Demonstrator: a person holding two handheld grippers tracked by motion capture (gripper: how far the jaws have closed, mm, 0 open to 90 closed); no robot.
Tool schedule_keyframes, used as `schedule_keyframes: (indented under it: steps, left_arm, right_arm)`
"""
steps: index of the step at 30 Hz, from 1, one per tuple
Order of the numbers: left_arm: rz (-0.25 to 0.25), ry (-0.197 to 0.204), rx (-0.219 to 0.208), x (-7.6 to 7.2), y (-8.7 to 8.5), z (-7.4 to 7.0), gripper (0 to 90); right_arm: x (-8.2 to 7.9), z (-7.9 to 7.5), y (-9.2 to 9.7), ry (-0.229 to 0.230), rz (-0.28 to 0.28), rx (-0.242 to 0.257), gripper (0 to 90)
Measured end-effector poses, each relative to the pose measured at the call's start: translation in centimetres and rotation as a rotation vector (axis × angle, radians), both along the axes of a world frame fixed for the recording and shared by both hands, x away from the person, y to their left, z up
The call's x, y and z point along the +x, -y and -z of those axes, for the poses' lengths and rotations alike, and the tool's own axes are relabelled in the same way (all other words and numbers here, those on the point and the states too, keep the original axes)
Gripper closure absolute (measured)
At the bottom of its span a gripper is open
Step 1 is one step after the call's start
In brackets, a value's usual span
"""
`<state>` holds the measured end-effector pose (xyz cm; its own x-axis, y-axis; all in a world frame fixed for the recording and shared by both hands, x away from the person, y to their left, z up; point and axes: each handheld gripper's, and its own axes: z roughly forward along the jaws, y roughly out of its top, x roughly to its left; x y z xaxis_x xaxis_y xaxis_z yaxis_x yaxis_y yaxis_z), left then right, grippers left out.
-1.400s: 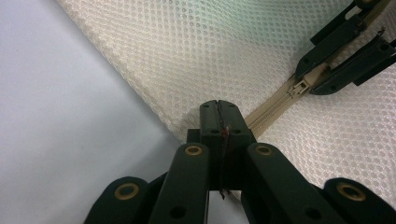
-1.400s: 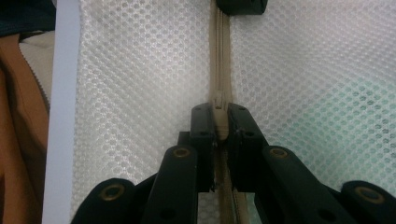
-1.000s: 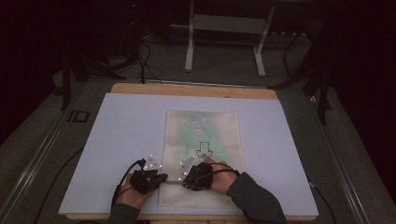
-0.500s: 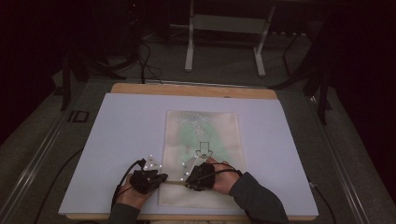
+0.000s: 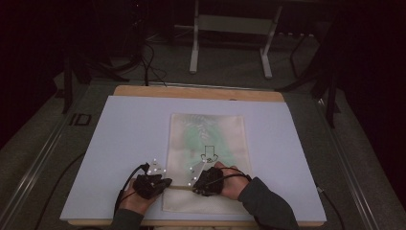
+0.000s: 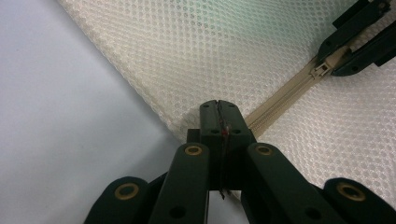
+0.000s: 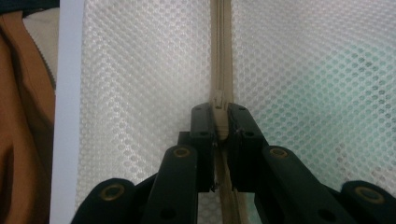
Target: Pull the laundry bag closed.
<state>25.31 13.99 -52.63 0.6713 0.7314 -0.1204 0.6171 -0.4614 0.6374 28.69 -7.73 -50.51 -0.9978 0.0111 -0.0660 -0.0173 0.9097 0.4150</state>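
Nothing moved; left tongs [image 6: 218,109] clamp mesh bag [image 5: 210,139] edge, right tongs [image 7: 219,116] clamp zipper pull [image 7: 218,100]; green contents.

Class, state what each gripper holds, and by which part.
Left gripper: cream mesh zip bag, at the zip's end. Right gripper: its zip slider.

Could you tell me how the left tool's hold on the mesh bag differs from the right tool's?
The left tool is shut on the bag's edge, at the end of the zipper; the right tool is shut on the zipper pull, farther along. The left tool's jaws meet flat on the fabric; the right tool's jaws stand slightly apart with the pull between them. Both are closed and sit on the zipper line.
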Motion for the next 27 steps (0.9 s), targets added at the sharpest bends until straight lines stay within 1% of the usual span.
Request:
schedule_keyframes:
  steps: [12, 27]
  left_arm:
    - [0.0, 0.002, -0.001, 0.0, 0.0, 0.0, 89.2]
    - [-0.001, 0.0, -0.001, 0.0, 0.0, 0.0, 89.2]
  right_arm:
    - [0.0, -0.1, 0.5, -0.002, 0.002, 0.004, 82.2]
    - [0.1, -0.2, 1.2, -0.013, 0.008, -0.003, 82.2]
